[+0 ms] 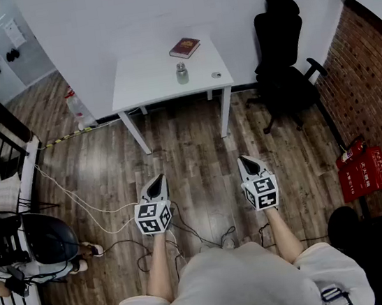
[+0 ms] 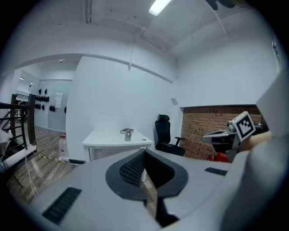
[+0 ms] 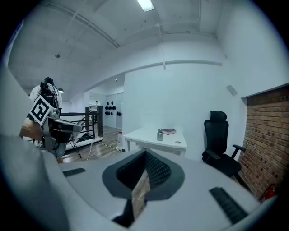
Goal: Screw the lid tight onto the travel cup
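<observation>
Head view showed you standing back on the wood-plank floor [image 1: 190,148], well apart from the white counter [image 1: 143,84] set against the white wall. The travel cup [image 1: 182,73] stood upright near the counter's middle. The small round lid [image 1: 216,75] lay apart to its right, and a red book [image 1: 185,47] lay behind it. A black office chair [image 1: 282,51] sat beside the counter, near a brick wall [image 1: 372,87]. Your left hand-held gripper [image 1: 157,181] and right hand-held gripper [image 1: 247,163] were each pressed together on nothing, held over the floor.
</observation>
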`<act>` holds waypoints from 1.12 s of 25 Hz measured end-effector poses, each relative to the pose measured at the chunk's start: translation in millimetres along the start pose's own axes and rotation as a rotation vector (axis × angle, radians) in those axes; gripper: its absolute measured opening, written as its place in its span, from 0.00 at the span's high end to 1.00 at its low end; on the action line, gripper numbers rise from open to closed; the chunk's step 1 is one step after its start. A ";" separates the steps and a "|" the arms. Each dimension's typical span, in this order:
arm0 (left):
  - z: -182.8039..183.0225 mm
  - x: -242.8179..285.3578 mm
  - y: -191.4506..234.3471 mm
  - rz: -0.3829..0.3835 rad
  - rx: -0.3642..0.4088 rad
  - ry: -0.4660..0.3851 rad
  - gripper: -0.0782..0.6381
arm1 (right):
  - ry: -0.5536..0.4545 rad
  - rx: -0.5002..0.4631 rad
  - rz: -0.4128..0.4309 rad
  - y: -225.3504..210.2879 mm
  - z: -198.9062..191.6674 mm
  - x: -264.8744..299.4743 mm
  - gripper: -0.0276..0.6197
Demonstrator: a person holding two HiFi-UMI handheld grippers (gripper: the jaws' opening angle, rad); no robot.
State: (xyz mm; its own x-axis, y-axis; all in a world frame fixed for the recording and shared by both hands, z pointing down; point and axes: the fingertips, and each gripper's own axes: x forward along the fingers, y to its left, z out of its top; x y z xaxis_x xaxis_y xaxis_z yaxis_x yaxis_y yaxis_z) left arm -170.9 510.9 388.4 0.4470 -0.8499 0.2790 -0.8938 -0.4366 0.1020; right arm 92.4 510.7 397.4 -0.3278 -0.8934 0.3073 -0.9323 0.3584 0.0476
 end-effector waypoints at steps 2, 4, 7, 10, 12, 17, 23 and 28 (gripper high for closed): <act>0.6 0.4 -2.4 -0.002 -0.001 0.000 0.88 | 0.001 0.000 0.000 -0.8 -0.5 -1.3 0.96; 2.3 1.9 -3.4 -0.004 -0.002 0.000 0.88 | 0.001 0.000 0.000 -2.1 0.7 -0.8 0.96; 4.6 5.2 -2.9 -0.004 0.001 0.000 0.88 | -0.002 0.002 -0.003 -4.8 2.9 2.2 0.96; 3.0 8.6 -2.9 -0.002 0.000 0.001 0.88 | -0.002 0.004 -0.006 -7.9 0.2 3.5 0.96; 0.9 10.2 -3.2 -0.002 -0.001 0.002 0.88 | -0.002 0.006 -0.004 -8.3 -2.7 3.9 0.96; -1.3 16.2 -7.5 0.000 -0.001 0.006 0.88 | -0.028 0.032 -0.002 -14.3 -3.9 4.0 0.96; 0.0 26.5 -18.6 0.007 0.000 0.009 0.88 | -0.032 0.008 0.003 -26.0 -3.9 4.1 0.96; -2.7 37.0 -34.7 0.017 0.003 0.017 0.88 | -0.035 0.018 0.027 -39.1 -8.3 3.3 0.96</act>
State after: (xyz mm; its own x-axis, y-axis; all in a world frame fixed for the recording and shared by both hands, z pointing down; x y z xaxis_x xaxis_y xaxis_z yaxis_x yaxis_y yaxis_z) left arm -123.5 495.4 397.8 0.4313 -0.8520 0.2968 -0.9011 -0.4232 0.0947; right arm 129.0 496.0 404.4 -0.3582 -0.8924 0.2744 -0.9254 0.3783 0.0223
